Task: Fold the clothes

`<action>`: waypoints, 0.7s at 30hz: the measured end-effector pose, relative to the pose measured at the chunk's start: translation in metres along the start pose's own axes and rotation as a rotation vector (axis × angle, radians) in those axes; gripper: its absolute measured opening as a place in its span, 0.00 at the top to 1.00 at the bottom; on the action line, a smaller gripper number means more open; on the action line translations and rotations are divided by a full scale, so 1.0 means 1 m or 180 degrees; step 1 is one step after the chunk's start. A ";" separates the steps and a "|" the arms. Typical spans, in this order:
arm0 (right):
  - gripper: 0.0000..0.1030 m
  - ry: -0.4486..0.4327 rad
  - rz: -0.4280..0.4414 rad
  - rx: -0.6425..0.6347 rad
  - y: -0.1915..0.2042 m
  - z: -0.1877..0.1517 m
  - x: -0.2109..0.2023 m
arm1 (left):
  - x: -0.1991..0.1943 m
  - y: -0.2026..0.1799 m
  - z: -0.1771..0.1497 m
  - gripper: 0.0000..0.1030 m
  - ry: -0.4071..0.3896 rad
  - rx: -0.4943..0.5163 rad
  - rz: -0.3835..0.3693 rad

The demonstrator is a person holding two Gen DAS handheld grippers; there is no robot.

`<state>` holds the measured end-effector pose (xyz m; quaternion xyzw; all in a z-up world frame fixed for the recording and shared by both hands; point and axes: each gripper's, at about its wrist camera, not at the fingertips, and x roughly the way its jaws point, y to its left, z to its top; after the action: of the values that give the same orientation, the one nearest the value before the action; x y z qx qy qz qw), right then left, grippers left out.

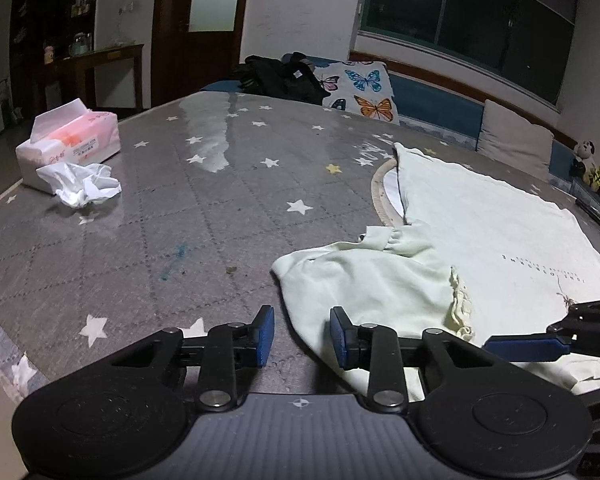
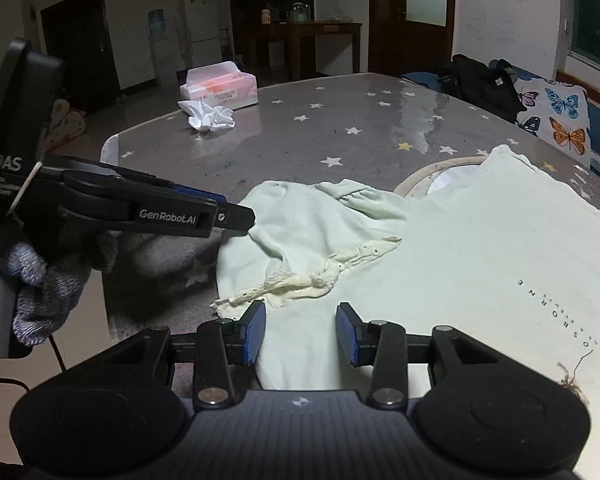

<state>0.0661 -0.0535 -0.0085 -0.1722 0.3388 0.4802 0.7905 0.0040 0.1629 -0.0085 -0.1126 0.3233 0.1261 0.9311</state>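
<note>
Closest to you, your left gripper (image 1: 302, 336) has its blue-padded jaws partly apart with the left edge of the pale mint-green cotton garment (image 1: 480, 240) lying between them — the pads don't look like they're pressing the cloth, so I'd call it not gripping. Your right gripper (image 2: 301, 334) sits the same way, jaws partly apart over the near hem of that garment, nothing pinched that I can see, and its blue tip pokes into the left wrist view from the right side. In the right wrist view the left gripper shows side-on, held by your hand in a grey knitted glove (image 2: 32, 276), its tips right at the garment's bunched sleeve. The garment is spread on the right part of the grey star-print table cover (image 1: 180, 220), with one sleeve folded in over the body and a cream lace trim (image 2: 312, 276) running along the fold; small dark lettering sits near the right hem. Its far corner lies over a round wooden embroidery hoop (image 1: 380, 188). Further off on the left — well apart from the clothes — there's a crumpled white tissue (image 1: 80, 186) just in front of a pink-and-white soft tissue pack (image 1: 72, 140). Past the table's far edge, a black bag (image 1: 280, 78) sits beside a white butterfly-print cushion (image 1: 364, 92).
</note>
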 end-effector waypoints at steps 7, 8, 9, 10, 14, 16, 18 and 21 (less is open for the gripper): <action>0.62 -0.0001 -0.0112 0.0105 -0.005 -0.001 0.000 | -0.003 0.004 0.004 0.97 -0.0085 -0.0099 -0.0204; 0.62 -0.0006 -0.0103 0.0124 -0.006 -0.002 0.001 | -0.008 0.002 0.006 0.97 -0.0143 -0.0082 -0.0251; 0.62 -0.0016 -0.0091 0.0141 -0.007 -0.003 0.001 | -0.012 -0.001 0.008 0.97 -0.0198 -0.0066 -0.0314; 0.62 -0.0025 -0.0080 0.0158 -0.008 -0.004 0.002 | -0.017 -0.004 0.010 0.98 -0.0246 -0.0046 -0.0385; 0.62 -0.0051 -0.0005 0.0241 -0.014 -0.004 0.001 | -0.034 -0.022 0.015 0.98 -0.0438 0.0101 -0.0709; 0.62 -0.0062 0.0025 0.0339 -0.020 -0.005 -0.001 | -0.039 -0.033 0.014 0.98 -0.0504 0.0220 -0.0865; 0.62 -0.0094 0.0000 0.0447 -0.028 -0.006 -0.006 | -0.041 -0.043 0.012 0.98 -0.0529 0.0340 -0.0996; 0.62 -0.0119 -0.0094 0.0582 -0.043 -0.011 -0.015 | -0.037 -0.058 0.006 0.98 -0.0501 0.0506 -0.1191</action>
<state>0.0947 -0.0907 -0.0080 -0.0954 0.3639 0.4387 0.8161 -0.0028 0.1038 0.0269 -0.0867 0.2320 -0.0663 0.9666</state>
